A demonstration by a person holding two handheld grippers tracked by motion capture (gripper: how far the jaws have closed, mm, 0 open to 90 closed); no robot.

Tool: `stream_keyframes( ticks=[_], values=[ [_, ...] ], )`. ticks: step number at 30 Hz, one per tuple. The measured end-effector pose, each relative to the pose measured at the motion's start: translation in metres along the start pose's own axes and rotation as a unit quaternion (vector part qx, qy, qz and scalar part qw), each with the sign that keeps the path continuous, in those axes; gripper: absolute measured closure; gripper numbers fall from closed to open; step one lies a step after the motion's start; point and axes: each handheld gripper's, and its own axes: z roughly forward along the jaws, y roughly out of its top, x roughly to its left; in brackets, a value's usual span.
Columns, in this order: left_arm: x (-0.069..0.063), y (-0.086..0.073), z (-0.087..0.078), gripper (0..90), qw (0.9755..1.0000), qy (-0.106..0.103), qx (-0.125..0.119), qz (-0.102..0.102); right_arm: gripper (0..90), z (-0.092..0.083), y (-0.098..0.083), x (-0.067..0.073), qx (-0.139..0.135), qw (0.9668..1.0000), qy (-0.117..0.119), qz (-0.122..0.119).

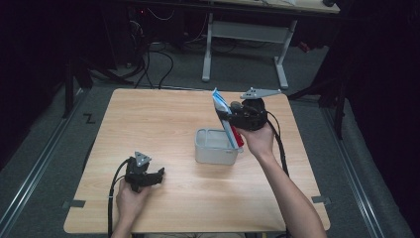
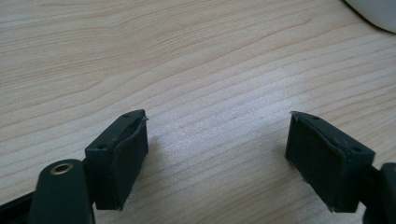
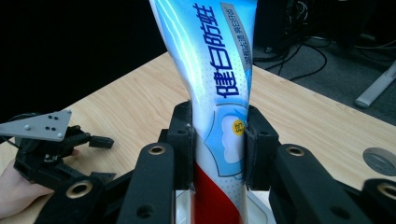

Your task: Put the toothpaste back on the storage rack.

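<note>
A blue, white and red toothpaste tube (image 1: 225, 119) stands tilted over a translucent white bin (image 1: 208, 153) at the middle of the table, its red lower end near the bin's right rim. My right gripper (image 1: 232, 115) is shut on the tube; in the right gripper view the jaws squeeze the tube (image 3: 219, 126) across its middle, with my right gripper (image 3: 217, 140) centred on it. My left gripper (image 1: 154, 176) rests low on the wood at the front left, held by a hand. Its jaws stand wide apart with bare table between them, as the left gripper view shows around my left gripper (image 2: 217, 140).
The wooden table (image 1: 148, 119) has bare surface at the left and back. A white rounded edge (image 2: 373, 11) shows at the top right of the left gripper view. Beyond the table stand a desk frame (image 1: 247, 44) and floor cables (image 1: 153, 64).
</note>
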Motion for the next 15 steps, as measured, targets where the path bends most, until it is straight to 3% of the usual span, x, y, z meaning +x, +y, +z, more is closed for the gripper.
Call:
stream_keyframes(
  ticks=[15],
  values=[
    [0.0, 0.0, 0.0, 21.4, 1.0, 0.0, 0.0, 0.001, 68.8, 0.02, 0.01, -0.004, -0.004, 0.9999, -0.009, 0.01]
  ],
)
